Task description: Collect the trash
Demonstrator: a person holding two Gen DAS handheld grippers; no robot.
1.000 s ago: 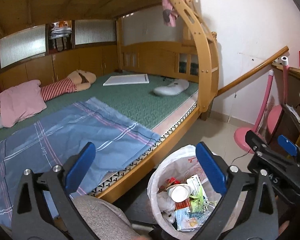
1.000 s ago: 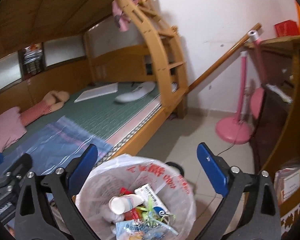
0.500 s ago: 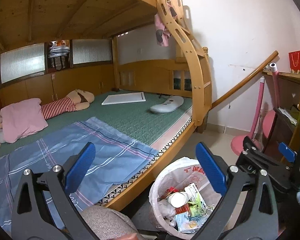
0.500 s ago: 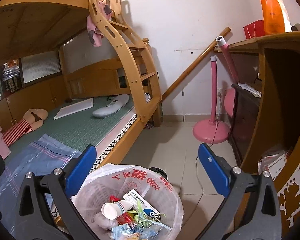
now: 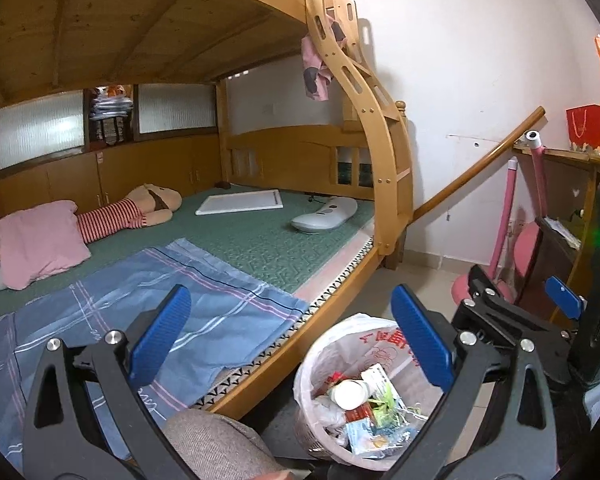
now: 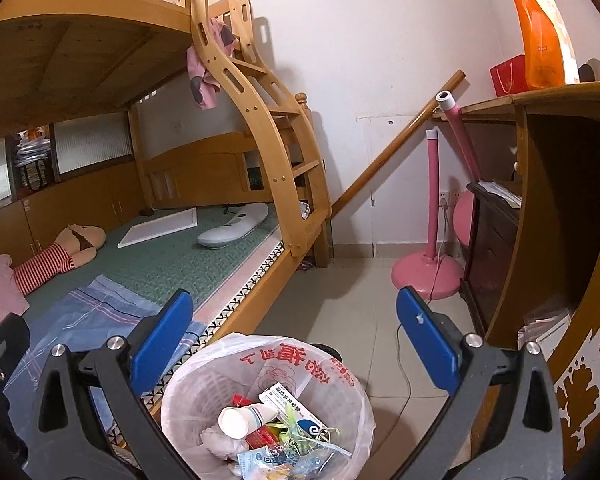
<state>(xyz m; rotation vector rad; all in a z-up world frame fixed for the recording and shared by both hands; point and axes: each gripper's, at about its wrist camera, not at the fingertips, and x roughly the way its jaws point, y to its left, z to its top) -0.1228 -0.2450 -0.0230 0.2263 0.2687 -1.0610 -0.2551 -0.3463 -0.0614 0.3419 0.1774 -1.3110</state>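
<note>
A white bin lined with a printed plastic bag (image 6: 300,364) stands on the floor beside the bed, holding a paper cup (image 6: 242,420), wrappers and a small carton. In the left wrist view the same bin (image 5: 364,344) sits low and right of centre. My right gripper (image 6: 296,344) hangs above the bin, open, with nothing between its blue pads. My left gripper (image 5: 292,340) is open and empty too, over the bed's edge and the bin. The right gripper's body (image 5: 512,320) shows at the right of the left wrist view.
A wooden bunk bed (image 5: 260,240) with a curved ladder (image 6: 260,120) fills the left. A blue blanket (image 5: 140,312), pink pillow, doll, white board and white device lie on it. A pink fan stand (image 6: 432,268) and wooden desk (image 6: 560,220) stand right. A person's knee (image 5: 216,448) is below.
Both grippers have risen and tilted up, so the bin sits lower and smaller in view and more of the wall and upper bunk shows. Both stayed open and empty.
</note>
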